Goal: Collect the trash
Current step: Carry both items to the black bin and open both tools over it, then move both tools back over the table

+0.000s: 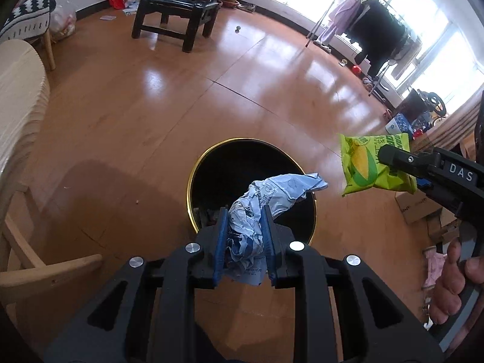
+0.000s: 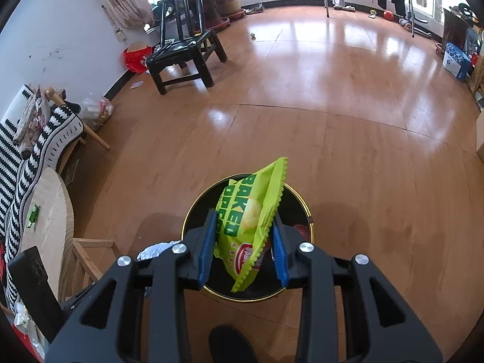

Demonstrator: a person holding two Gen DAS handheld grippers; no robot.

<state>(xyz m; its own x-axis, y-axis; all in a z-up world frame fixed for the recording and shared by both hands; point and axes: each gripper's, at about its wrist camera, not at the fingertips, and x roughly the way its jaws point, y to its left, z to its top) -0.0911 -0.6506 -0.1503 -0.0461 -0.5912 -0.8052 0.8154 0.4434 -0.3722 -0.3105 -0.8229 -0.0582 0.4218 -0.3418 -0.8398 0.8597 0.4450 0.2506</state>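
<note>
A round black bin with a gold rim (image 1: 193,169) (image 2: 305,208) stands on the wooden floor below both grippers. My left gripper (image 1: 244,211) is shut on a crumpled pale blue wrapper (image 1: 257,208), which hangs over the bin's mouth. My right gripper (image 2: 244,216) is shut on a green snack bag (image 2: 251,220) printed with corn, held above the same bin. In the left wrist view the green snack bag (image 1: 366,166) and the right gripper (image 1: 390,157) come in from the right, with a hand below. The pale blue wrapper (image 2: 157,249) peeks out at the left in the right wrist view.
A black wooden chair (image 1: 178,9) (image 2: 184,51) stands across the floor near a red bag (image 2: 136,59). A light wooden table (image 2: 48,211) and a striped cushion (image 2: 39,139) are at the left. Clothes racks (image 1: 372,27), boxes (image 1: 417,208) and clutter line the window side.
</note>
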